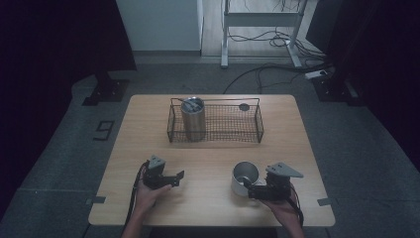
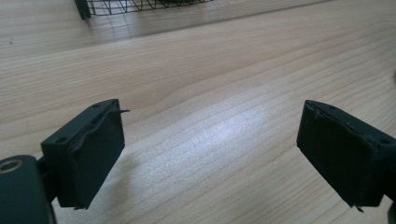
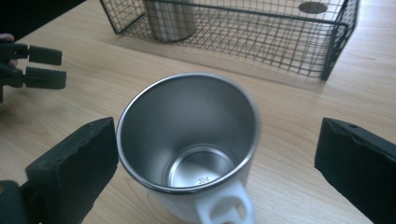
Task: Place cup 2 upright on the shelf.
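A steel mug [image 1: 245, 176] with a white outside and a white handle stands upright on the wooden table [image 1: 208, 156] at the front right. My right gripper [image 1: 251, 190] is open around it. In the right gripper view the mug [image 3: 187, 140] sits between the jaws of my right gripper [image 3: 217, 135], its rim close to the left jaw and far from the right one, its handle pointing toward the camera. My left gripper [image 1: 178, 178] rests at the front left, held by a hand. It stands open over bare wood, with nothing between the jaws of my left gripper [image 2: 210, 126].
A black wire basket [image 1: 218, 124] stands at the back middle of the table. It holds a tall steel tumbler [image 1: 193, 118] at its left end and a small dark disc [image 1: 244, 106] toward its right. Bare wood lies between the basket and both grippers.
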`<state>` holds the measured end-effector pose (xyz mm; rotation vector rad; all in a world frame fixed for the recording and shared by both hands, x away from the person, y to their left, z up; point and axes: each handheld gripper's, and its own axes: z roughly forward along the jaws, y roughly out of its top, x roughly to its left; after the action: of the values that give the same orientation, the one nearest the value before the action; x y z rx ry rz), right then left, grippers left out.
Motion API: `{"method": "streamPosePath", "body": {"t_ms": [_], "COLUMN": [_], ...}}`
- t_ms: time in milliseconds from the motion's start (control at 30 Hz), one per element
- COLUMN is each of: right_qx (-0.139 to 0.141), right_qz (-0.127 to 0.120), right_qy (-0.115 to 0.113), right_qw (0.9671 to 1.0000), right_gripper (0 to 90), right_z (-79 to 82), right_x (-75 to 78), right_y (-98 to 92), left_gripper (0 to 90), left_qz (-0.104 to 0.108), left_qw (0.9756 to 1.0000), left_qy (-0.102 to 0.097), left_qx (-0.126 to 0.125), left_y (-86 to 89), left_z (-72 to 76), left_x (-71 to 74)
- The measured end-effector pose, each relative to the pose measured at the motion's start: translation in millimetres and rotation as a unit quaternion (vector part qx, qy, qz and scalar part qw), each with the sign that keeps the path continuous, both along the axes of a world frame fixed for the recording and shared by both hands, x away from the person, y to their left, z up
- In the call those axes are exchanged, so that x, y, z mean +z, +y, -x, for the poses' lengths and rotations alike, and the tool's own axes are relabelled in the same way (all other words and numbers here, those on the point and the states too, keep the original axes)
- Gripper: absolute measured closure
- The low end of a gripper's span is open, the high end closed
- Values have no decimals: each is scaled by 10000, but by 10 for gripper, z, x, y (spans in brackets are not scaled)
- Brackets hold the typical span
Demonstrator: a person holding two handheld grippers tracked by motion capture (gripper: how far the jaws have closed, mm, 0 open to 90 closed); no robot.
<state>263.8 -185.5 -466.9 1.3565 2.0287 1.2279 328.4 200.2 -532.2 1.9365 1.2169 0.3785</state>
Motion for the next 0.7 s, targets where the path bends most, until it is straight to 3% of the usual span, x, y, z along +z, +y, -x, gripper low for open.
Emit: {"method": "streamPosePath", "body": {"t_ms": [533, 700], "right_qx": [170, 111], "right_qz": [153, 214], "right_qy": [47, 53], "right_qw": [9997, 9997], "right_gripper": [0, 0], "right_z": [-12, -48], "right_x": [-61, -78], "right_y": [184, 206], "left_gripper": [77, 77], "left_qz": [54, 49], "left_qw": [10000, 10000], "left_qy": [48, 51], "left_qx": [-11, -14], "left_y": [7, -5], "left_z": [-3, -2], "left_x": [-12, -21]}}
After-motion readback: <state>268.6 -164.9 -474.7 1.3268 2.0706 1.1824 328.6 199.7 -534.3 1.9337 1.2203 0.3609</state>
